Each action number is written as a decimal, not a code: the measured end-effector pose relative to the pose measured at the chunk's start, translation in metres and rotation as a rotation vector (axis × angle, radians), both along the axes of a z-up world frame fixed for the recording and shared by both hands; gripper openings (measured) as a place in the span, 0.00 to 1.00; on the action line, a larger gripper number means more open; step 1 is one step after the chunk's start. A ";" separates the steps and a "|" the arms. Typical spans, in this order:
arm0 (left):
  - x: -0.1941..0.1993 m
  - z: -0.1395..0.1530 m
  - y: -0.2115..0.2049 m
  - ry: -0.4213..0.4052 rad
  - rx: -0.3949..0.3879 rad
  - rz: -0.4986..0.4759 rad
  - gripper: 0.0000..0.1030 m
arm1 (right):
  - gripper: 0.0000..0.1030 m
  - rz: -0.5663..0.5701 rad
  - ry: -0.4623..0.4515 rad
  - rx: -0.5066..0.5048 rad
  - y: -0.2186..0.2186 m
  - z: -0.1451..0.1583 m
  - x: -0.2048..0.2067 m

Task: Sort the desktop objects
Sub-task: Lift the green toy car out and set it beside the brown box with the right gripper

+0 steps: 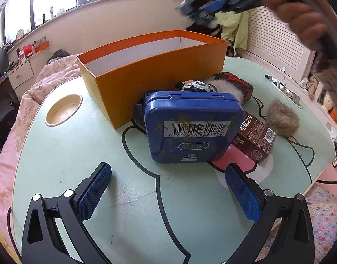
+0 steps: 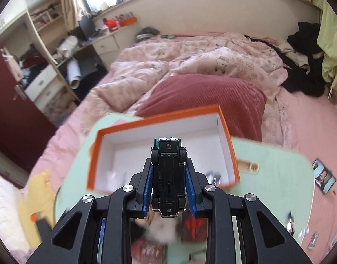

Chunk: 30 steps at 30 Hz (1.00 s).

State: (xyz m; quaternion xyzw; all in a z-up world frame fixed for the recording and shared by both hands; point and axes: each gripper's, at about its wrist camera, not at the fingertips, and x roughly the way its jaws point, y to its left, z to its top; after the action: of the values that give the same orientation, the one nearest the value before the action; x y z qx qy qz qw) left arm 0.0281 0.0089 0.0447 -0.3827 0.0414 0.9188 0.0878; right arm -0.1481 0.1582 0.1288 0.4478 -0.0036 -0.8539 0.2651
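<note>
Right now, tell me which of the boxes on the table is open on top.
The orange box: it has no lid and shows its white inside. The blue tin is shut, and the brown carton lies sealed on its side.

Left claw (image 1: 168, 189) gapes; right claw (image 2: 168, 176) is clamped.

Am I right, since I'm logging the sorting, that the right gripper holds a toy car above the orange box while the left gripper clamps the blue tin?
Not quite. In the left wrist view the left gripper is open, short of the blue tin. The right gripper does hold the toy car above the orange box.
</note>
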 end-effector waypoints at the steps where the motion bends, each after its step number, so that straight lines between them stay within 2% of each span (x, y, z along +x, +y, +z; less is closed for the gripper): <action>1: 0.000 0.000 0.000 0.000 0.000 0.002 1.00 | 0.25 0.013 -0.014 -0.008 0.009 -0.002 0.012; 5: 0.002 0.001 -0.003 0.000 0.007 0.013 1.00 | 0.25 0.014 -0.090 0.025 0.029 -0.037 0.052; 10: 0.008 0.018 -0.027 0.036 0.135 0.020 1.00 | 0.25 0.008 -0.169 0.014 0.034 -0.085 0.074; 13: 0.001 0.035 -0.049 0.060 0.218 0.061 1.00 | 0.25 0.008 -0.166 0.017 0.029 -0.099 0.076; 16: -0.022 0.041 -0.066 0.012 0.218 0.130 1.00 | 0.27 -0.009 -0.134 0.009 0.026 -0.102 0.077; 18: -0.039 0.040 -0.074 -0.014 0.212 0.157 1.00 | 0.33 -0.021 -0.097 -0.026 0.028 -0.098 0.079; 20: -0.051 0.039 -0.077 -0.030 0.209 0.166 1.00 | 0.45 -0.050 -0.051 -0.065 0.034 -0.093 0.086; 26: -0.077 0.037 -0.078 -0.039 0.188 0.170 1.00 | 0.46 -0.065 0.012 -0.106 0.044 -0.086 0.110; 30: -0.094 0.038 -0.076 -0.030 0.166 0.165 1.00 | 0.46 -0.048 0.034 -0.088 0.045 -0.087 0.126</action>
State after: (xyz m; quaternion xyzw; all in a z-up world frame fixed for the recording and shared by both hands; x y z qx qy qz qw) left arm -0.0660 -0.0667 0.0828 -0.3901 -0.0677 0.9173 0.0439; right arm -0.0223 0.2030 0.0419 0.4211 -0.0472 -0.8665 0.2640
